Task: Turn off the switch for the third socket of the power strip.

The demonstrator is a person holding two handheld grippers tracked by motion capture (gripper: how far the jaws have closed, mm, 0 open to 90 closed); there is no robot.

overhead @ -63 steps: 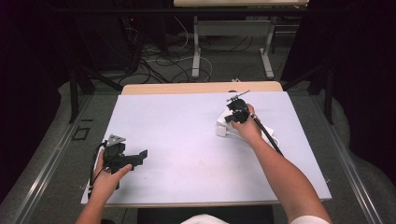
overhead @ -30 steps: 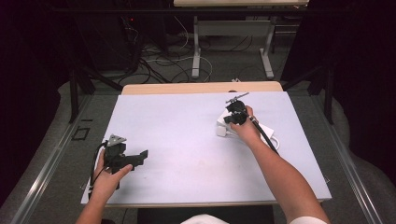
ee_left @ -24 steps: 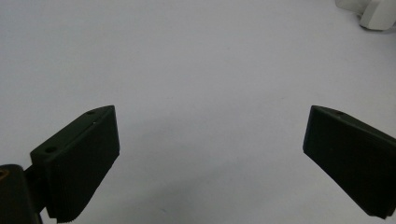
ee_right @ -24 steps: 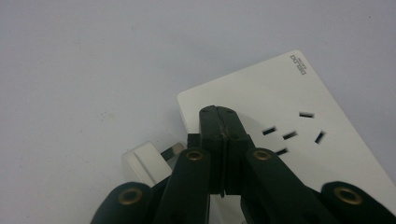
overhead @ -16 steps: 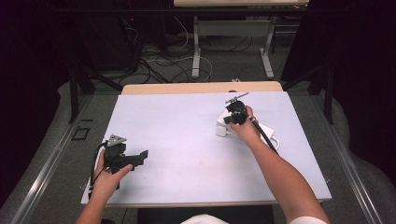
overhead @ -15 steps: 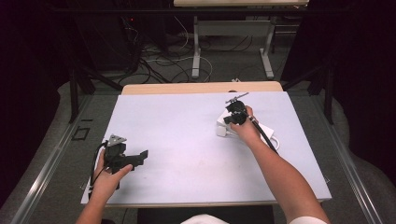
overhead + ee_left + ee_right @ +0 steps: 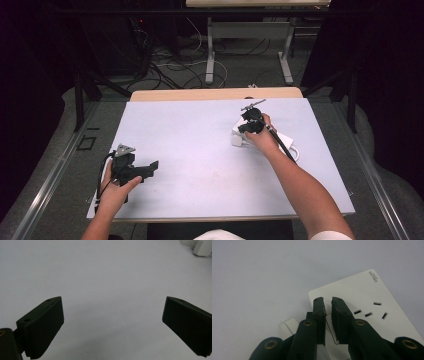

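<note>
- My left tongs (image 7: 150, 168) sit near the front left corner of the bench (image 7: 200, 150), well apart from the white power strip (image 7: 280, 141) and to its left. My left hand (image 7: 116, 190) grips them from behind.
- In the left gripper view those left tongs (image 7: 112, 325) are released: the two black jaws stand wide apart with bare bench surface (image 7: 100, 277) between them, and nothing is held.
- A corner of the power strip (image 7: 197, 246) shows at the far upper right of that same view, far from the jaws.
- The power strip lies flat on the right half of the bench, toward the back, and is the landmark here.
- My right tongs (image 7: 246, 126) are down at the left end of the power strip, held by my right hand (image 7: 262, 140).
- In the right gripper view the right tongs (image 7: 327, 301) are nearly clenched, with a narrow gap left between the jaws, over the power strip (image 7: 364, 295). Whether they pinch anything I cannot tell.
- A small white block (image 7: 288, 327) juts out just left of the strip, beside the left jaw.
- Three socket slots (image 7: 372, 311) lie to the right of the jaws.
</note>
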